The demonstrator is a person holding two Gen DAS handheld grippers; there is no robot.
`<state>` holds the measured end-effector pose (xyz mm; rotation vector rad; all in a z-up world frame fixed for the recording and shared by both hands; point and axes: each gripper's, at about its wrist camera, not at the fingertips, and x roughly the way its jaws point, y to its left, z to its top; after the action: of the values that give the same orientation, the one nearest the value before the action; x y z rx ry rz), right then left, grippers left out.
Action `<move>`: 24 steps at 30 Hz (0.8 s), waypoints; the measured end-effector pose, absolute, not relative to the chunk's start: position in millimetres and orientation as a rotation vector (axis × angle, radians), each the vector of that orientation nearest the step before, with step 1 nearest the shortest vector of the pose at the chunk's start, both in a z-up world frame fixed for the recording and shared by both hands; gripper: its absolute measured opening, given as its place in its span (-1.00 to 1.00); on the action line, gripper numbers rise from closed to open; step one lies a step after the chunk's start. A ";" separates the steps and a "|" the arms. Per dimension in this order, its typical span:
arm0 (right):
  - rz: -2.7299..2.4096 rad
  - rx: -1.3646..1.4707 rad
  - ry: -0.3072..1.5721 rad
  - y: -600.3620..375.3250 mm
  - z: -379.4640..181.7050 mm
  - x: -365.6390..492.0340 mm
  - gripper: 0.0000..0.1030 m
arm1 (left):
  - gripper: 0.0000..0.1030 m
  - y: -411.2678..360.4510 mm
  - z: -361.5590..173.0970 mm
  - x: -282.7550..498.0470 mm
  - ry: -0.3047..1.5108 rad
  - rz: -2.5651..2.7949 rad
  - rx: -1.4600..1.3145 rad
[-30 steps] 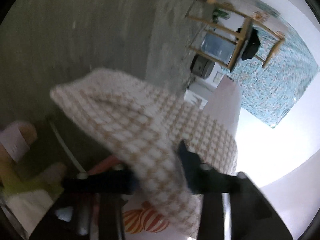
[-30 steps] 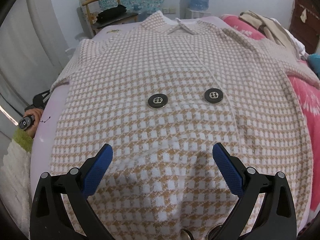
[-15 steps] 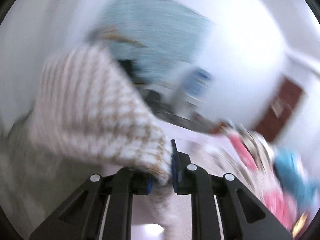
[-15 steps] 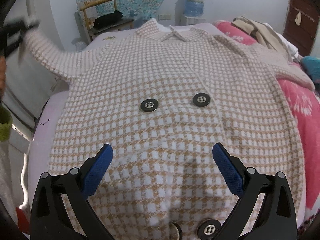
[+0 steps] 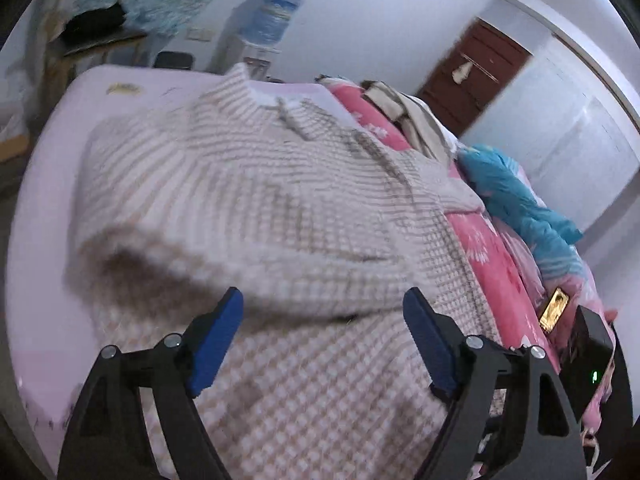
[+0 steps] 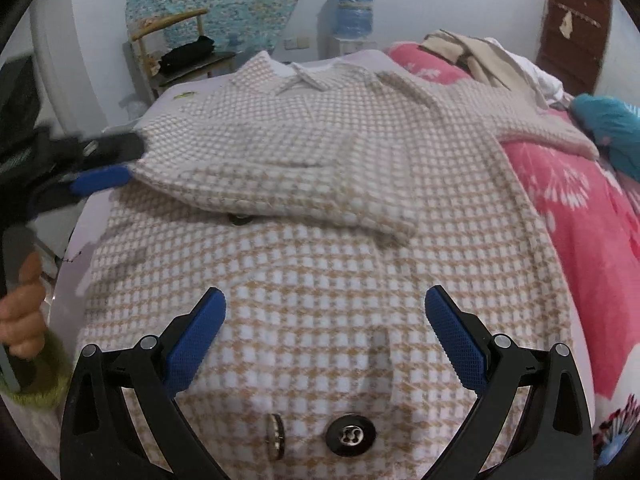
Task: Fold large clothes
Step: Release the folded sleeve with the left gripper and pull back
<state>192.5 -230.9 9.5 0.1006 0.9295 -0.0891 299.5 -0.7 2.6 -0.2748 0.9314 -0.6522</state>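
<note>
Here: coat spread flat on bed, left sleeve laid across chest to narrow it. Left gripper spread wide, empty, beside sleeve. Right gripper likewise agape over hem.

Tan-and-white checked coat flat on bed, left sleeve folded across chest.

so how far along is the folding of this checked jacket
Early. Done: one sleeve lies folded across the chest of the checked jacket, covering its upper buttons. In hand: nothing; the left gripper and right gripper are both open above the fabric. Left: the other sleeve is spread onto the pink quilt, and the body is unfolded.
</note>
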 end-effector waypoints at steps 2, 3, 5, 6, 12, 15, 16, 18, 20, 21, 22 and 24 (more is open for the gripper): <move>-0.088 0.111 0.936 -234.4 8.0 193.8 0.85 | 0.58 9.2 -5.7 290.8 0.952 -0.601 -0.262; -0.087 0.114 0.938 -234.7 7.2 193.9 0.85 | 0.58 12.7 -14.6 282.6 0.970 -0.570 -0.240; -0.087 0.115 0.943 -234.0 6.0 195.2 0.85 | 0.58 21.0 -28.4 272.6 1.006 -0.502 -0.179; -0.085 0.114 0.944 -233.2 6.2 194.8 0.85 | 0.58 21.2 -34.4 271.0 1.016 -0.481 -0.159; -0.083 0.101 0.942 -228.6 8.7 194.9 0.85 | 0.64 15.5 -53.4 264.3 1.019 -0.429 -0.086; -0.089 0.099 0.945 -228.1 9.7 193.0 0.85 | 0.72 15.8 -56.3 262.1 1.010 -0.431 -0.090; -0.090 0.097 0.948 -228.2 9.2 192.6 0.85 | 0.77 11.2 -55.2 265.1 1.008 -0.434 -0.092; -0.095 0.095 0.954 -230.2 7.9 193.2 0.85 | 0.82 9.8 -54.9 266.3 1.004 -0.440 -0.098; -0.098 0.097 0.959 -231.7 6.5 193.0 0.85 | 0.86 8.0 -55.9 266.0 1.000 -0.443 -0.097; -0.099 0.098 0.961 -232.3 6.3 192.8 0.85 | 0.89 8.3 -56.1 265.6 0.998 -0.444 -0.100; -0.101 0.099 0.962 -233.1 6.3 192.3 0.85 | 0.89 8.8 -56.1 264.9 0.996 -0.440 -0.103; -0.105 0.100 0.962 -234.5 6.6 191.9 0.85 | 0.89 9.2 -56.0 264.6 0.993 -0.432 -0.112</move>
<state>191.9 -234.5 6.6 0.0999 0.9617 -0.1047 264.6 9.2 -56.0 -0.1122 0.9926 -0.4323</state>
